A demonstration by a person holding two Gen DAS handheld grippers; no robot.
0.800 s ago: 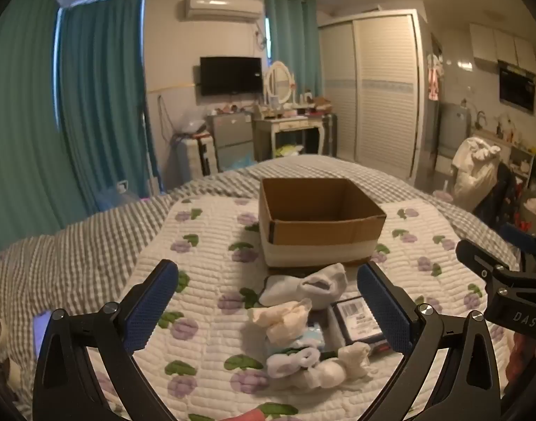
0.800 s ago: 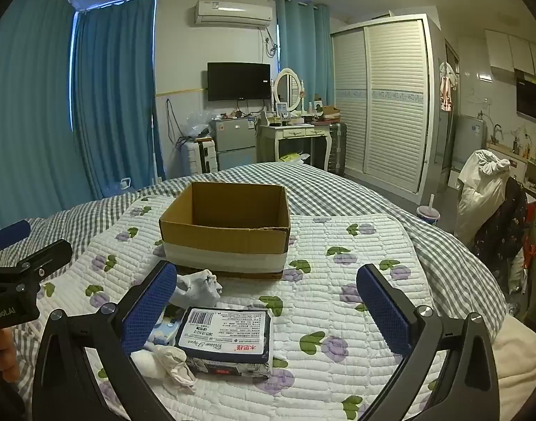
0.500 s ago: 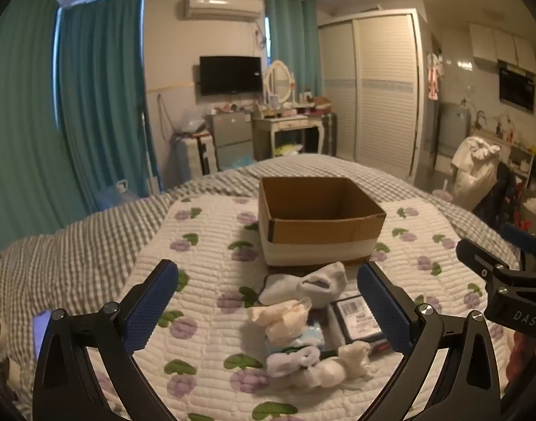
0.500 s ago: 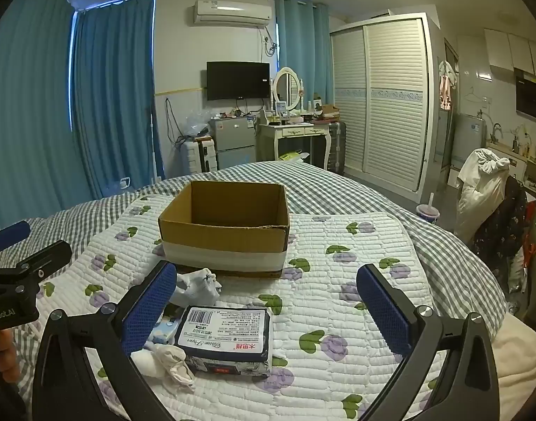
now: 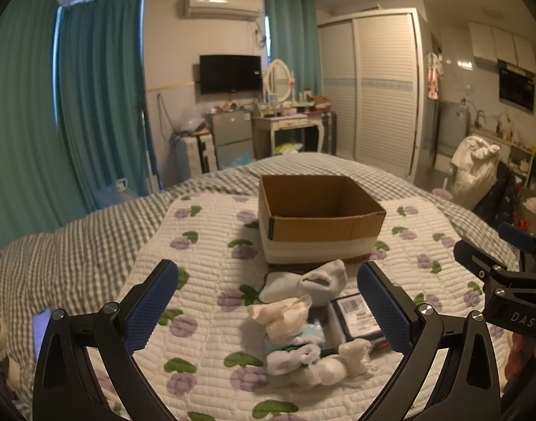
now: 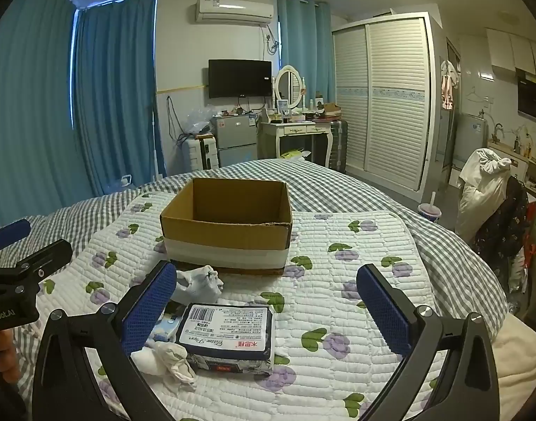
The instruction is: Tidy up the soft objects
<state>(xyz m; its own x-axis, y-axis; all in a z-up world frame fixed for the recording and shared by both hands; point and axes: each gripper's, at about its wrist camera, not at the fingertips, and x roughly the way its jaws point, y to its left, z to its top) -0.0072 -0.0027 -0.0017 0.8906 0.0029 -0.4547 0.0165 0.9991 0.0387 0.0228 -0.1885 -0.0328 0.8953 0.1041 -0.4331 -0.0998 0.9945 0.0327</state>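
In the left wrist view, almost nothing differs from the earlier frames: the left gripper (image 5: 268,301) hangs over the bed as before, its two blue-padded fingers spread wide with nothing between them. The cardboard box (image 5: 320,221) stands open on the flowered quilt (image 5: 204,245), in the same place as before. Just in front of the box lies a white sock (image 5: 310,282), touching the box's front edge or very near it. Nearer to the camera is a cream sock (image 5: 282,315), and behind it a small light blue packet (image 5: 313,333) shows only partly. At the near end of the pile lies a bundle of white socks (image 5: 317,361). To the right of these the dark tissue pack (image 5: 359,315) lies flat, half hidden by the right finger. The other gripper's body (image 5: 506,291) comes in at the right edge. This view shows the whole sock pile, which the other view mostly hides.

In the right wrist view, the scene also matches the earlier frames. The right gripper (image 6: 268,305) is wide open and holds nothing. Here the tissue pack (image 6: 229,336) is seen whole, with its barcode and printed label. One crumpled white sock (image 6: 197,282) lies between it and the box (image 6: 229,224), and another white sock (image 6: 166,358) touches its near left corner. The left gripper's body (image 6: 22,280) shows at the left edge.
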